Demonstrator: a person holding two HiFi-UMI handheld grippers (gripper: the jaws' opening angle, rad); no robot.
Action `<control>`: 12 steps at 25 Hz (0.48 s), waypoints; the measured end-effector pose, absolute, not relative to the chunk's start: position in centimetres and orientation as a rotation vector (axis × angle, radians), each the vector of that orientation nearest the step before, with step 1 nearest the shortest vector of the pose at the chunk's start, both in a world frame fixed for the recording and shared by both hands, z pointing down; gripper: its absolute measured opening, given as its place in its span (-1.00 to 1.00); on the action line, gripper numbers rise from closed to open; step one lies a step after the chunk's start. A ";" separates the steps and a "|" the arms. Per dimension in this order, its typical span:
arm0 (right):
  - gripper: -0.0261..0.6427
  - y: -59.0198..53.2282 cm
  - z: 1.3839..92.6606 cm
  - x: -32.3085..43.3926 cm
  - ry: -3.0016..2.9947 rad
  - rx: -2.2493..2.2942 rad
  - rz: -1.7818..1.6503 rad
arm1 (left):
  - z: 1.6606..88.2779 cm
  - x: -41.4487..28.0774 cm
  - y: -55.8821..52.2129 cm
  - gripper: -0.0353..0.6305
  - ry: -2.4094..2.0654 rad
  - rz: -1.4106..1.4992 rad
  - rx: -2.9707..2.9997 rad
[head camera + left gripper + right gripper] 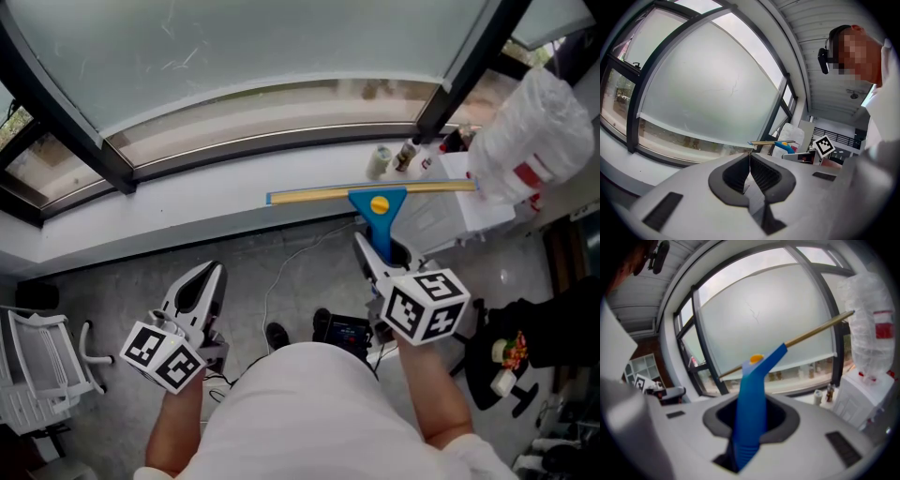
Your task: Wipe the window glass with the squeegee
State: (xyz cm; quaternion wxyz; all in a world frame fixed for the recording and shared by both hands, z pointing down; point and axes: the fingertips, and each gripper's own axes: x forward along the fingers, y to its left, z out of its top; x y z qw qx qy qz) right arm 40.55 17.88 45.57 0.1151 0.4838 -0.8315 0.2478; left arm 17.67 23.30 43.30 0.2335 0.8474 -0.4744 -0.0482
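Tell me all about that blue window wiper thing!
The squeegee has a blue, plastic-looking handle, a round orange button where it widens, and a long thin yellowish blade across the top. The right gripper is shut on the handle, holding the blade level, seemingly short of the window glass.

squeegee (376, 202) before the window glass (262, 42), bottles (380, 161) behind it on the sill (216, 192) — bag (530, 136) at right
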 end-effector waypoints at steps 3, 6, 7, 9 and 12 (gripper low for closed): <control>-0.60 17.7 45.2 40.7 -2.433 1.420 0.713 | 43.1 17.7 23.3 -0.81 -1.300 -0.138 2.329; -0.60 17.5 44.9 40.7 -2.433 1.415 0.699 | 42.9 17.8 23.3 -0.81 -1.299 -0.141 2.328; -0.60 17.5 44.7 40.7 -2.433 1.414 0.694 | 42.9 17.9 23.3 -0.81 -1.299 -0.142 2.328; -0.60 17.3 44.5 41.0 -2.434 1.414 0.680 | 42.8 18.3 23.2 -0.81 -1.296 -0.141 2.329; -0.60 17.1 44.3 41.5 -2.434 1.417 0.663 | 42.8 18.9 23.0 -0.81 -1.294 -0.136 2.332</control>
